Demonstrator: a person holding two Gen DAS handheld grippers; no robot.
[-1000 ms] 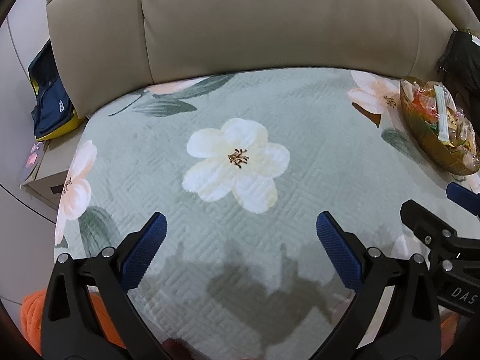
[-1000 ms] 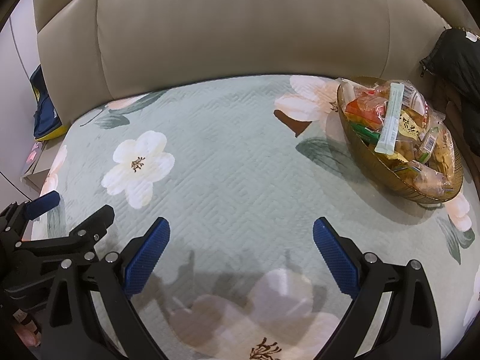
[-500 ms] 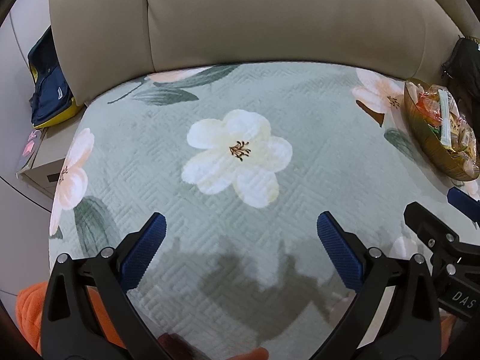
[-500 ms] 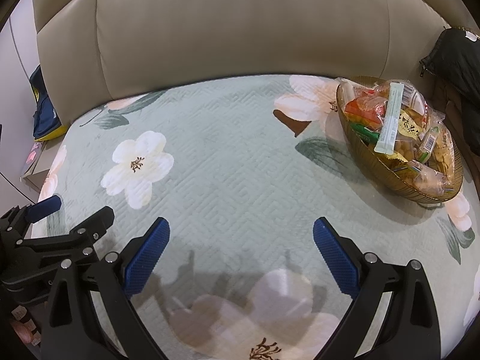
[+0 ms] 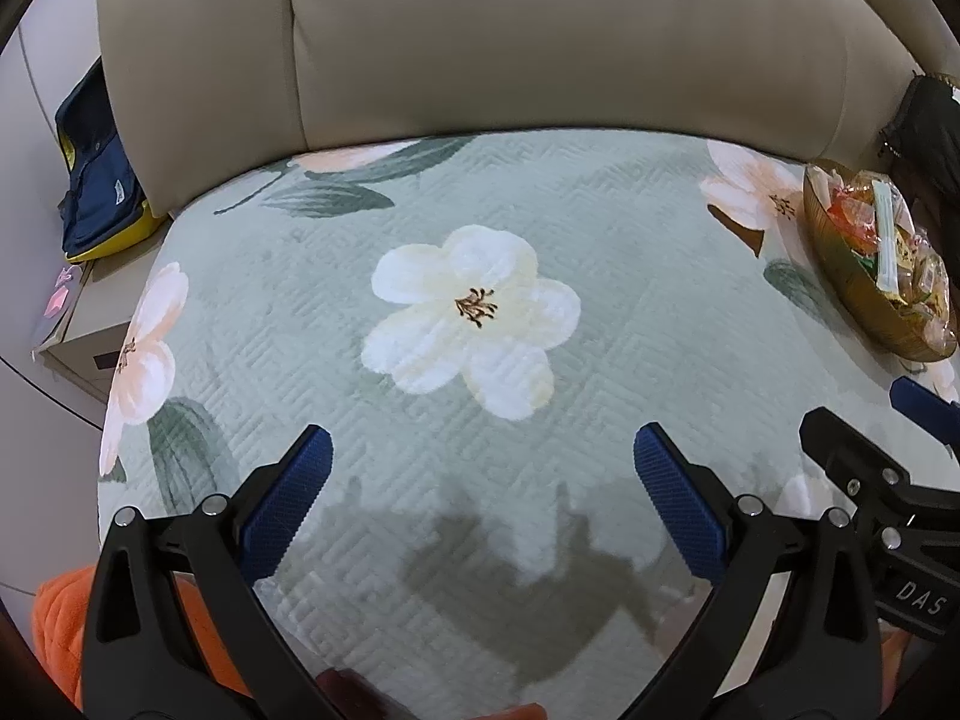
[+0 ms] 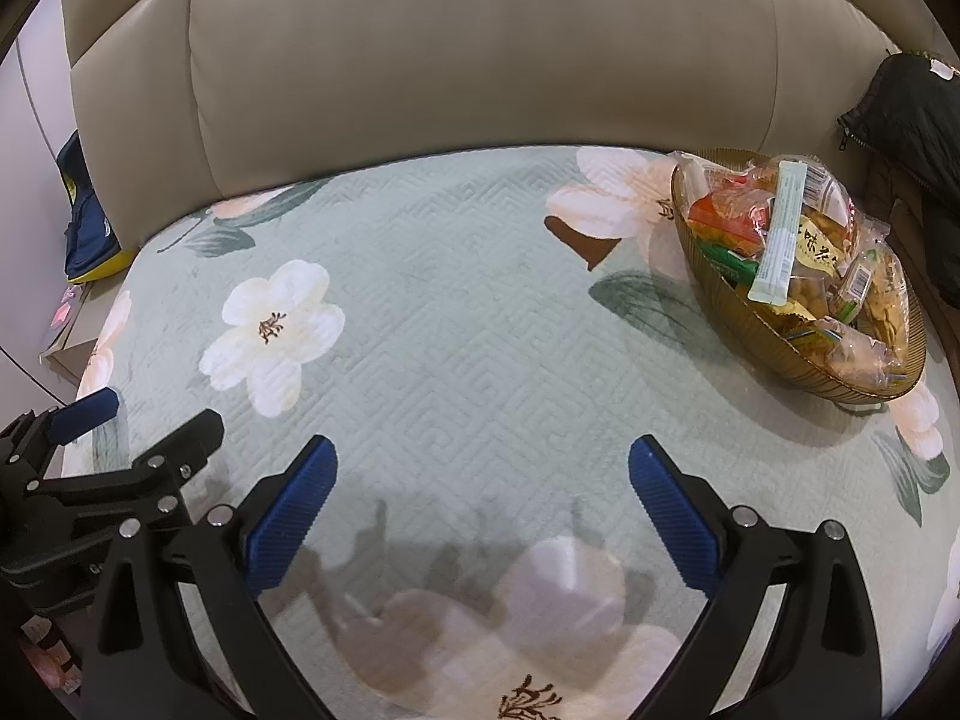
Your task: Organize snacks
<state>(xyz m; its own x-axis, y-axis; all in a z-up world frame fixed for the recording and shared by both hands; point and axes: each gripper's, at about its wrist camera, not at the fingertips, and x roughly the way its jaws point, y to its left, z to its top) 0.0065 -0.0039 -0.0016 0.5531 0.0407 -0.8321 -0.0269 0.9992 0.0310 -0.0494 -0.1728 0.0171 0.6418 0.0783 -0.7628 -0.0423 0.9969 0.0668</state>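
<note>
An amber ribbed bowl (image 6: 750, 324) heaped with wrapped snacks (image 6: 780, 234) sits on the right of a floral sofa cover; the left wrist view shows this bowl (image 5: 864, 312) at its right edge. My right gripper (image 6: 480, 498) hangs open over bare cover, well short and left of the bowl, with nothing between its blue pads. My left gripper (image 5: 480, 498) is open too, empty, near a white printed flower (image 5: 468, 318). Each view catches the other gripper at its side, the left gripper (image 6: 120, 420) and the right gripper (image 5: 870, 420).
A beige leather backrest (image 6: 480, 60) curves behind the seat. A black jacket (image 6: 912, 138) lies right of the bowl. Off the sofa's left end stand a navy and yellow bag (image 5: 96, 180) and a low beige box (image 5: 84, 324). Orange fabric (image 5: 54, 624) shows bottom left.
The left gripper has pulled back and tilted slightly, so the sofa and bowl sit a little farther off. The right gripper has barely moved. Both stayed open.
</note>
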